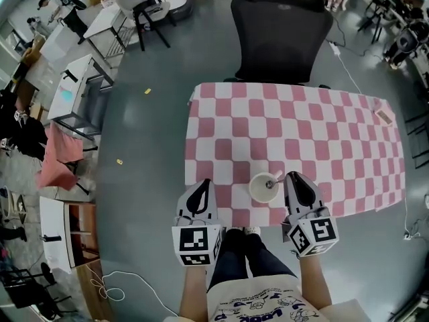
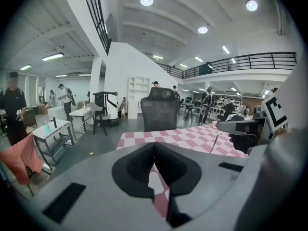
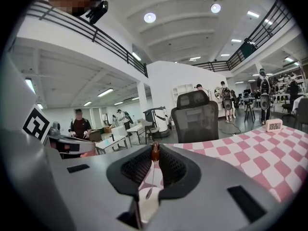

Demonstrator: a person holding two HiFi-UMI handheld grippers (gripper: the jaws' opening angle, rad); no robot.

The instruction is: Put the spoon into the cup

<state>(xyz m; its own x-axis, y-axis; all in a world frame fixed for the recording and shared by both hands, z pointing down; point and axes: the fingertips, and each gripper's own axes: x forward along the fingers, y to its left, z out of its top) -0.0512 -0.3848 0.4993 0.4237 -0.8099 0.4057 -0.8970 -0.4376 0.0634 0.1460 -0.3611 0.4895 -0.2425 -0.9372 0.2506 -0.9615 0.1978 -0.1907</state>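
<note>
The right gripper (image 3: 155,148) has its jaws nearly together, pinching the brown end of the spoon (image 3: 155,152) at their very tips; the thin shaft hangs down between the jaws, bowl lowest; directly beneath the jaws sits the white cup (image 3: 147,206); from above, the spoon (image 1: 273,181) slants from the jaw tips of the right gripper (image 1: 292,177) down inside the rim of the cup (image 1: 258,192), though whether it touches the bottom cannot be told.

The left gripper (image 2: 154,145) has its jaws closed tip to tip with nothing between them; it hovers over the near edge of the table (image 2: 187,136); in the head view the left gripper (image 1: 204,184) lies to the left of the cup, well apart from it; off to the right of its jaws the right gripper (image 2: 243,129) shows with the spoon (image 2: 214,142) dangling.

Beyond both pairs of jaws the pink-and-white checked table (image 1: 301,126) stretches away; past its far edge, straight ahead of the jaws, stands a black chair (image 1: 281,32).
</note>
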